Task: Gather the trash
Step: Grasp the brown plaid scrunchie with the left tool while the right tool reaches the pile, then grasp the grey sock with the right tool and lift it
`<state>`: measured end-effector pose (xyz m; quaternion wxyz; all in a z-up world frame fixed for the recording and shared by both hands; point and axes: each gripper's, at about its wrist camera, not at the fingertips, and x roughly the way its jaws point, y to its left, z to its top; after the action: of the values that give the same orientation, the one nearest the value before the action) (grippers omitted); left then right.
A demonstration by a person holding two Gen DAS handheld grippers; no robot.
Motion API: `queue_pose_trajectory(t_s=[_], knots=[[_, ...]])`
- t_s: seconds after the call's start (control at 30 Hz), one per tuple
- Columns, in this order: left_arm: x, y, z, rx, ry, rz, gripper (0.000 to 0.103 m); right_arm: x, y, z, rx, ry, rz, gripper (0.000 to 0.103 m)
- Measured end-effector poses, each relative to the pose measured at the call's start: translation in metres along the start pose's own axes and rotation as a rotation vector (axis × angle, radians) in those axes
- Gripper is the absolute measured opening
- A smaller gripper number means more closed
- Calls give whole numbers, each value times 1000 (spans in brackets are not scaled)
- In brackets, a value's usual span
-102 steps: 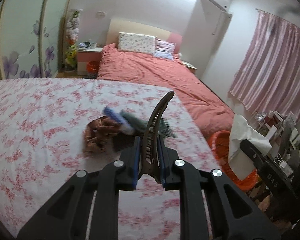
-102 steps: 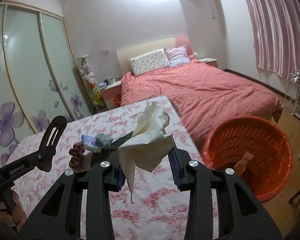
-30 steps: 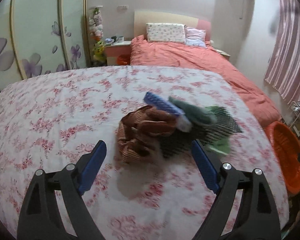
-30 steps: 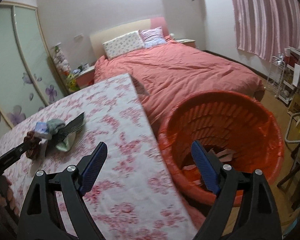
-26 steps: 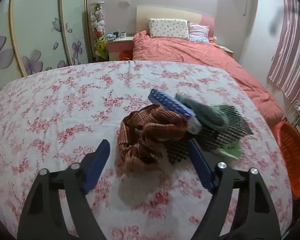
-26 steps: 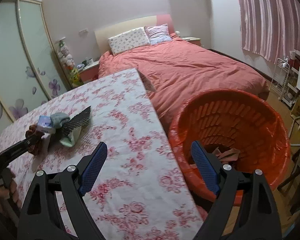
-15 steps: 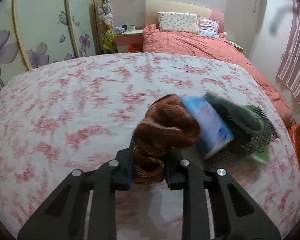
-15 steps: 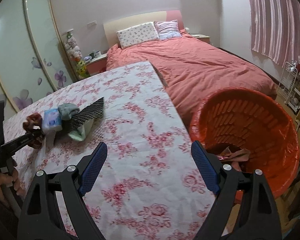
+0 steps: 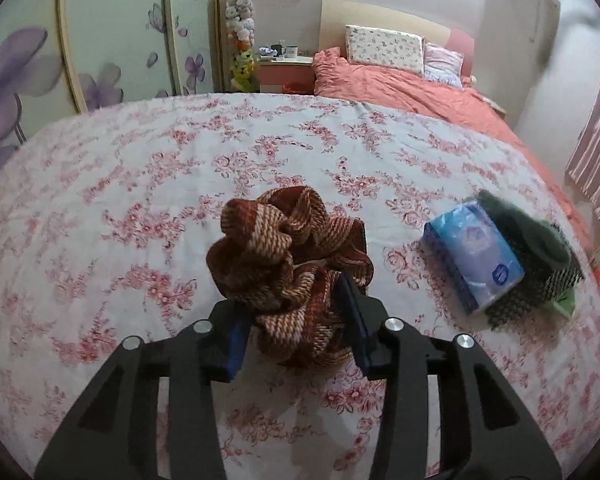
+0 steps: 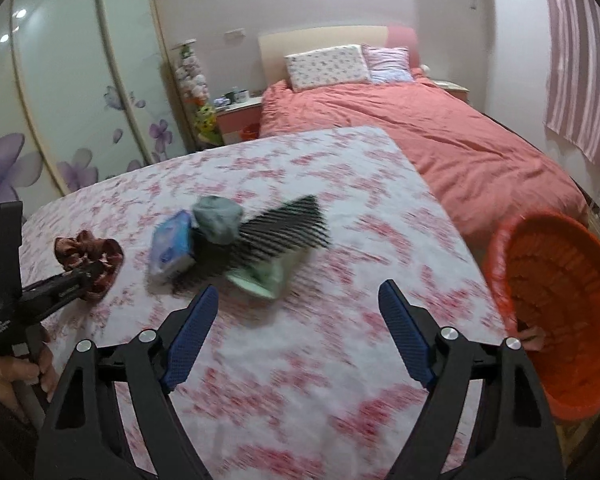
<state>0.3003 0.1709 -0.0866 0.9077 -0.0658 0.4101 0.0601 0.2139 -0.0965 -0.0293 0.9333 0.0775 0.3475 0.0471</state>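
Left wrist view: the left gripper (image 9: 296, 320) has its blue pads either side of the brown striped scrunchie (image 9: 288, 268). The jaws have just opened back a little, standing roughly a third apart, yet the fabric sits bunched between the pads and looks clamped. To carry it well, I'd grip deep in the bundle, not on a loose frill, since soft cloth like this could slip free. Then lift straight up off the floral tablecloth (image 9: 140, 200) before swinging toward the orange basket (image 10: 560, 312), so it doesn't drag the blue tissue pack (image 9: 474, 256) sitting at about 3 o'clock from it.

That pack leans on a pile of grey-green cloth and black mesh (image 10: 284, 232), just beside it.

Pose: the left gripper tilts steeply down at the table, handle held by the person's hand (image 10: 16, 368) at 8 o'clock in the right wrist view. The right gripper (image 10: 296, 332) has just narrowed slightly but is wide open and empty, angled down over the tablecloth, the pile at its 11 o'clock, the basket at 3 o'clock off the table edge.
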Motion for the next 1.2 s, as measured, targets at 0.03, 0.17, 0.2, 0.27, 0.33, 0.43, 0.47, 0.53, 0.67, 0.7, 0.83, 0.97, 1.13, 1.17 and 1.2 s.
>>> queue_pose_trajectory(t_s=[0.03,0.17,0.2,0.27,0.33,0.43,0.47,0.53,0.67,0.7,0.83,0.97,1.13,1.17,1.2], knots=[[2,2,0,-11,8,-11,42,3,5,3,-5,0,7,78],[7,10,0,-49,29,-54,43,15,18,7,-13,-6,12,78],[7,11,-1,-53,29,-59,43,18,21,9,-15,-8,5,78],[7,11,-1,-51,29,-56,43,25,25,11,-13,-7,-2,77],[7,11,-1,-48,30,-52,43,31,27,14,-7,1,-2,73],[6,11,-1,-51,30,-52,43,42,35,20,-11,6,-5,71],[6,11,-1,-52,30,-52,43,44,36,21,-14,4,-8,71],[5,11,-2,-54,30,-54,43,49,43,28,-23,1,-14,70],[5,11,-2,-58,30,-58,43,60,51,35,-37,16,-20,67],[5,11,-2,-61,30,-61,43,64,53,35,-43,26,-22,64],[5,13,-1,-70,29,-72,43,77,57,35,-63,61,-34,59],[5,13,-1,-73,28,-75,43,80,60,33,-73,67,-34,57],[5,13,-1,-73,28,-74,43,82,66,35,-88,58,-44,57],[5,13,-1,-73,28,-75,43,83,68,35,-98,57,-50,57],[5,13,-1,-73,28,-75,43,84,69,36,-106,55,-55,57]])
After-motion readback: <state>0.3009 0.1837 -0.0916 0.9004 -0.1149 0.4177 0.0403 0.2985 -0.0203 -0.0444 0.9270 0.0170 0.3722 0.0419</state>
